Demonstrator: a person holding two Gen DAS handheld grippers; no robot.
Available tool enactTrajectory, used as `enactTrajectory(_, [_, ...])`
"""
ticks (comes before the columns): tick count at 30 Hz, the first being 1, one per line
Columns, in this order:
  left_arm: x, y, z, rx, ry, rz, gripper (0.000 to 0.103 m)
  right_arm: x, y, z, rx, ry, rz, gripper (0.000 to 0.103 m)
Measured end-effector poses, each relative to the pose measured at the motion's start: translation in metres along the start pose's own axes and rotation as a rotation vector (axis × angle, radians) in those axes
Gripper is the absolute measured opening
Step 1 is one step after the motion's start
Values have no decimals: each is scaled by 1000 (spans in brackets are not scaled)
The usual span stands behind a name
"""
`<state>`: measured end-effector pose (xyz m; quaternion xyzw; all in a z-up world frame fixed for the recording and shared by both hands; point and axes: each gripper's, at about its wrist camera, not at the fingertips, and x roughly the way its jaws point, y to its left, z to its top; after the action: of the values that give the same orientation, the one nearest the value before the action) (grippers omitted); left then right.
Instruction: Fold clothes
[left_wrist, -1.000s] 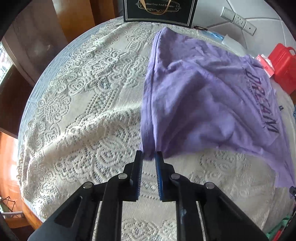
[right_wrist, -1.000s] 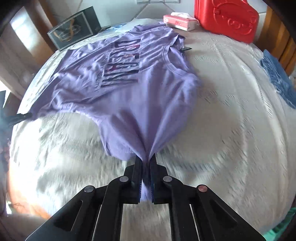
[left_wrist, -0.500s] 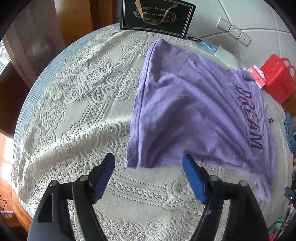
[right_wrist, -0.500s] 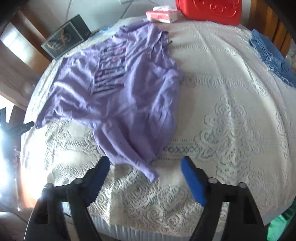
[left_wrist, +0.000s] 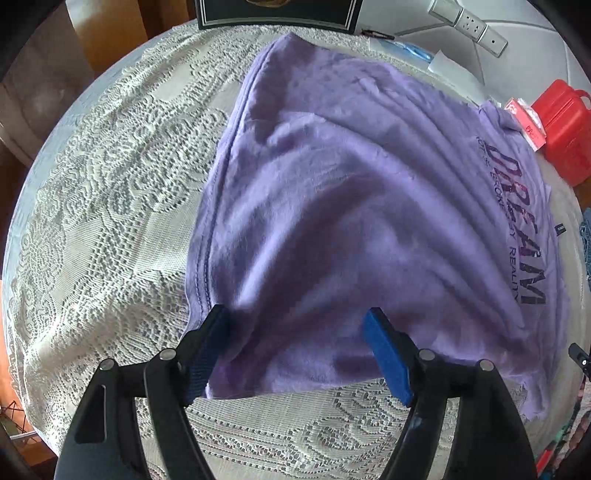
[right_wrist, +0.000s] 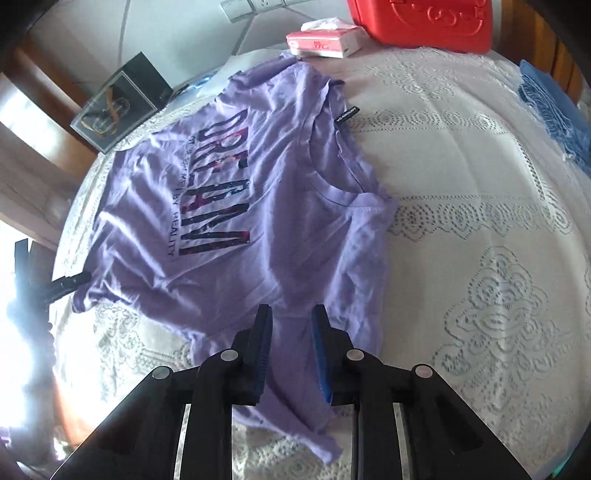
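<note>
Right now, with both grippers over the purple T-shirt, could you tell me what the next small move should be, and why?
Probably close both grippers on the fabric. The left gripper is wide open, straddling the hem corner of the purple T-shirt; the right gripper is partly open around the sleeve. The shirt lies spread, print up, on the lace tablecloth, unfolded, so a grip on each end seems needed first.

Left gripper (left_wrist: 297, 325): jaws spreading wide, blue pads (left_wrist: 386, 354) facing inward, pointing forward and down. Right gripper (right_wrist: 291, 325): jaws standing partly apart, angling forward and down.
</note>
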<state>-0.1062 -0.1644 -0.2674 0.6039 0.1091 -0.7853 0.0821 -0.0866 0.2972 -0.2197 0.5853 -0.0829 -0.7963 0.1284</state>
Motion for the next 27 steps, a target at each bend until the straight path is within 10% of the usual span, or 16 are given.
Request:
enactTrajectory(10, [-36,11,65,53,-69,-32,75,10,-39,18,19,135,-138,29])
enactTrajectory(16, [-27,9,187,72,-141,65,75,-8,10,146,-95,-52,-45,73])
enactTrajectory(27, [37,8,264,82,-38,64,75,100,70,368,-140,8,-89,60])
